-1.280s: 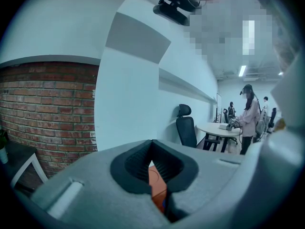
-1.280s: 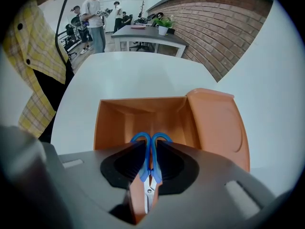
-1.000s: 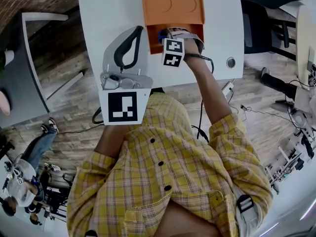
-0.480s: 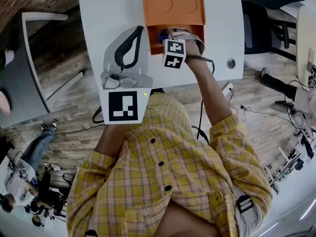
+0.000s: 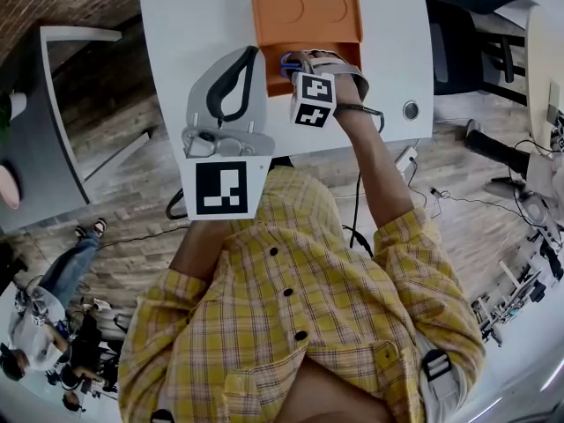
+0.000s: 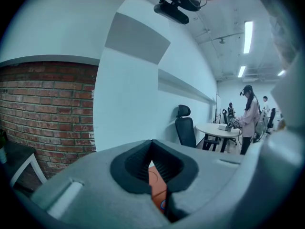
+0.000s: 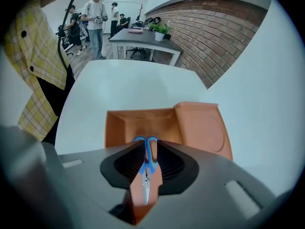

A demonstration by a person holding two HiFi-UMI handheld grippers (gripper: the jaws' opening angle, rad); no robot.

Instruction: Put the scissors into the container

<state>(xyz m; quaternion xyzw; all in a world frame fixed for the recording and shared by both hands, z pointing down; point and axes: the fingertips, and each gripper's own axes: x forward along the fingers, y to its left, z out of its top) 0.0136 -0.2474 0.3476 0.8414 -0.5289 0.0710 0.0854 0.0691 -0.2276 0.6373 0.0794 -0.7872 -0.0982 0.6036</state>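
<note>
On table, container at far edge; scissors betw. right gripper jaws over it, left gripper just left.

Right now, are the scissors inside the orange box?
Not yet: the scissors are clamped in the right gripper, over the open container.

The orange container sits open-topped on the white table, with its near edge blocked by the right gripper, which is clamped on blue scissors. The left gripper, jaws together, crowds the container's near left corner. Bare tabletop runs along both sides, broken at the right by a round cable grommet.
</note>
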